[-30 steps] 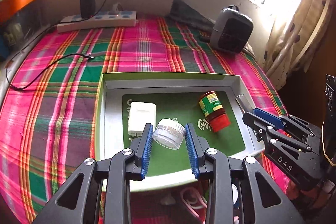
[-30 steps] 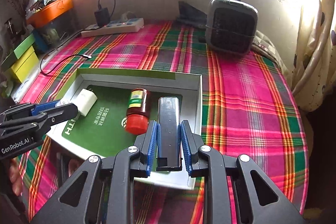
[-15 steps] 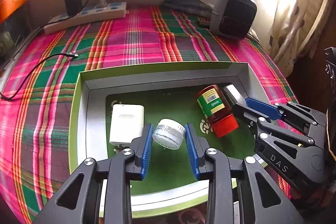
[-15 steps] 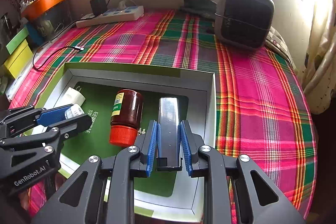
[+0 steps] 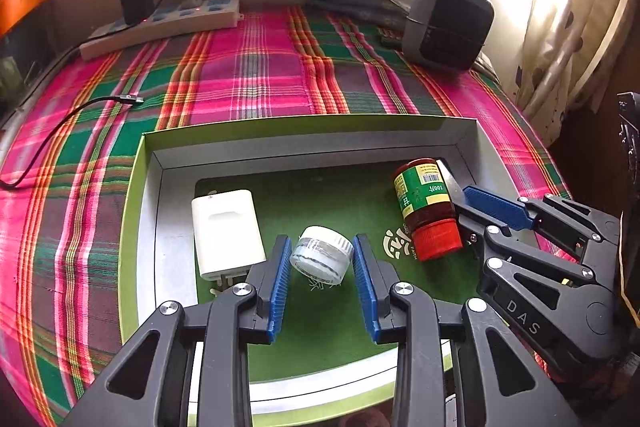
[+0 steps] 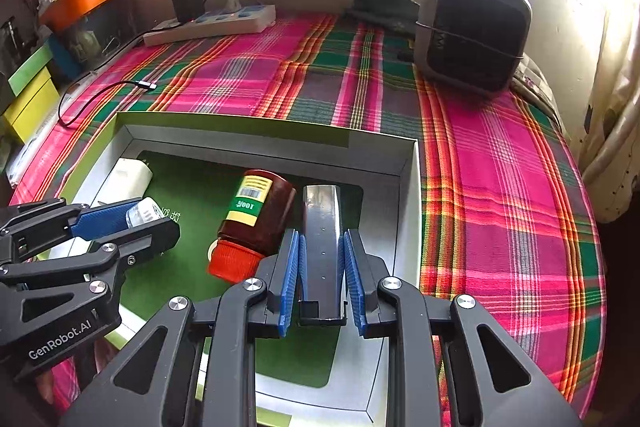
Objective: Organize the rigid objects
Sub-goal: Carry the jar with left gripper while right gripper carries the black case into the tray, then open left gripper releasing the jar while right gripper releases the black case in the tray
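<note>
A shallow box with a green mat lies on the plaid cloth. In it are a white adapter and a brown jar with a red cap, lying on its side. My left gripper is shut on a small clear jar with a white lid, low over the mat. My right gripper is shut on a dark flat bar, over the box's right side beside the brown jar. The box rim also shows in the right wrist view.
A white power strip with a black charger stands at the back. A loose cable lies left of the box. A grey heater stands back right. Coloured boxes sit at the far left.
Both grippers have moved forward over the box, keeping their objects. The small jar and the bar sit lower and deeper inside the box.
</note>
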Demonstrator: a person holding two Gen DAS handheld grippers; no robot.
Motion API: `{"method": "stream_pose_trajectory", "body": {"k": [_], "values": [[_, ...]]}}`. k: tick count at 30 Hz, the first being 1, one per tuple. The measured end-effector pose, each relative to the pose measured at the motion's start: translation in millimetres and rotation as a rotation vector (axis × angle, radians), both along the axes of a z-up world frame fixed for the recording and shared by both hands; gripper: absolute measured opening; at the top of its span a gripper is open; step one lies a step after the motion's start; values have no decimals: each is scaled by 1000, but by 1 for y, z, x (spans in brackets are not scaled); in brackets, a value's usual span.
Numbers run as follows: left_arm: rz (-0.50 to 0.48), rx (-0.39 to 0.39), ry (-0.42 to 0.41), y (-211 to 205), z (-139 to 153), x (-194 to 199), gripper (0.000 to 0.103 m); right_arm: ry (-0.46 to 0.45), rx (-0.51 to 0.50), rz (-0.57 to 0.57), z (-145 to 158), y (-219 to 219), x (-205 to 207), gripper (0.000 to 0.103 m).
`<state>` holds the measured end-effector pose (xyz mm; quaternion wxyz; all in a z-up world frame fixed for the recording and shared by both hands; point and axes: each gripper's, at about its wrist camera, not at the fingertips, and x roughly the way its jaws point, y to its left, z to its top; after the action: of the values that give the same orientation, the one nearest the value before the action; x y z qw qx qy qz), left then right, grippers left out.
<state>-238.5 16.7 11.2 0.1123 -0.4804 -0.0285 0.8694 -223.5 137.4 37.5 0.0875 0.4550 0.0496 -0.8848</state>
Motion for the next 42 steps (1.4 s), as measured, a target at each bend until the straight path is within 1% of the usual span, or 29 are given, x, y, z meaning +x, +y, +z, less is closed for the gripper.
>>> {"method": "stream_pose_trajectory", "body": {"k": [10,11,14,18,23,25,27,29,42], "values": [[6,-4,-3,-1,1,-2,31,4,-15,-15,0,0,-1,24],[6,0,-4,-2,0,-2,32,4,-16,-15,0,0,-1,24],[7,2,-4,-2,0,-2,37,10,-18,-21,1,0,-1,24],[10,2,-4,-3,0,-2,38,11,-27,-26,2,1,0,24],[24,-2,-8,-5,1,1,39,17,-31,-31,3,1,3,27],[26,5,-11,-6,2,2,42,22,-31,-34,4,1,5,28],[26,3,-12,-5,3,3,42,23,-34,-37,5,3,5,31],[28,2,-10,-5,3,5,43,24,-37,-42,6,3,7,36],[47,29,34,-16,25,32,43,58,-51,-53,22,4,30,38]]}}
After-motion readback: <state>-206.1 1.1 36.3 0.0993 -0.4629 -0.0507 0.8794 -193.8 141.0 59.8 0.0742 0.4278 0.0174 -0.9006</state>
